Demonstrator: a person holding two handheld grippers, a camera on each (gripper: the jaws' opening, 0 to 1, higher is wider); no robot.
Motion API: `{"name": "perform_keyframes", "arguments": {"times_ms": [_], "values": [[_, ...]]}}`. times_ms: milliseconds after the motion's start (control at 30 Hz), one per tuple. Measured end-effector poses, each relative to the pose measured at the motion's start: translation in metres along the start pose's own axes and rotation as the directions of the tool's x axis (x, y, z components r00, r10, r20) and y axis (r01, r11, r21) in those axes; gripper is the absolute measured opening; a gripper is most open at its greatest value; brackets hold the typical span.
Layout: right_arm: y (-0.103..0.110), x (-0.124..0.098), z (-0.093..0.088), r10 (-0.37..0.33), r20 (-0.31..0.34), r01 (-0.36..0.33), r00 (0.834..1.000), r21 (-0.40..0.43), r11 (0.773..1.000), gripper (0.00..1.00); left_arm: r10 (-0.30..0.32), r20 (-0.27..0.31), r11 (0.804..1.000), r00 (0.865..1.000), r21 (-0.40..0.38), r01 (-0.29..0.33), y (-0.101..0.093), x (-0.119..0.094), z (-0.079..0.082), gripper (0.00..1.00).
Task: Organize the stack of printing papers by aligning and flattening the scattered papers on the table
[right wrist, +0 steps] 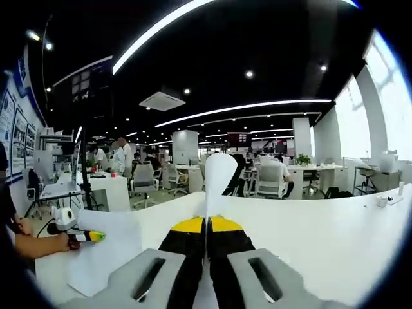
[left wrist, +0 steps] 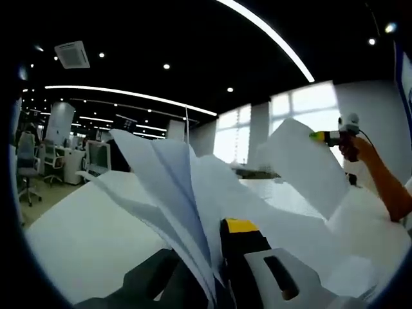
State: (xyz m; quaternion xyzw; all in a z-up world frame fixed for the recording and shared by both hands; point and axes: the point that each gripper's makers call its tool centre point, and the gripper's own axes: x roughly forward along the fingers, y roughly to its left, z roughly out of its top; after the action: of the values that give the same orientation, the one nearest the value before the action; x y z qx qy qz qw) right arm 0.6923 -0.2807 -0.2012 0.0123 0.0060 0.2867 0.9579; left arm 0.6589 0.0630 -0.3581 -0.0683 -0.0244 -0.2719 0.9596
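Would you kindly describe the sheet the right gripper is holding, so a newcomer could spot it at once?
Start at the long white table in the open office. At its near edge the right gripper, with yellow-tipped black jaws, is shut on a sheet of paper. Unlike the paper lying low to the left, this sheet stands upright, seen edge-on.

The left gripper (left wrist: 215,257) is seen from its own view with the jaws drawn together, white paper (left wrist: 174,193) pinched between them and fanning upward. It is also seen at the left of the right gripper view, held by a hand (right wrist: 56,243) with the forearm reaching in from the edge. The right gripper (right wrist: 206,226) is closed on a sheet seen edge-on between its yellow-tipped jaws. In the left gripper view it is held raised at the right by a hand (left wrist: 358,147).
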Motion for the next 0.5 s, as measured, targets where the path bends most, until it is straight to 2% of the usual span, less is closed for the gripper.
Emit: {"name": "perform_keyframes", "arguments": {"times_ms": [200,500], "values": [[0.015,-0.001,0.008,0.038,0.021,-0.038,0.999,-0.007,0.999,0.0,0.0,-0.003,1.0,1.0,-0.001,0.0,0.001,0.0,0.0,0.07],[0.031,0.002,0.011,0.071,0.023,-0.071,0.997,-0.026,0.997,0.0,0.002,-0.007,1.0,1.0,0.001,-0.002,0.002,-0.001,-0.001,0.07]]}}
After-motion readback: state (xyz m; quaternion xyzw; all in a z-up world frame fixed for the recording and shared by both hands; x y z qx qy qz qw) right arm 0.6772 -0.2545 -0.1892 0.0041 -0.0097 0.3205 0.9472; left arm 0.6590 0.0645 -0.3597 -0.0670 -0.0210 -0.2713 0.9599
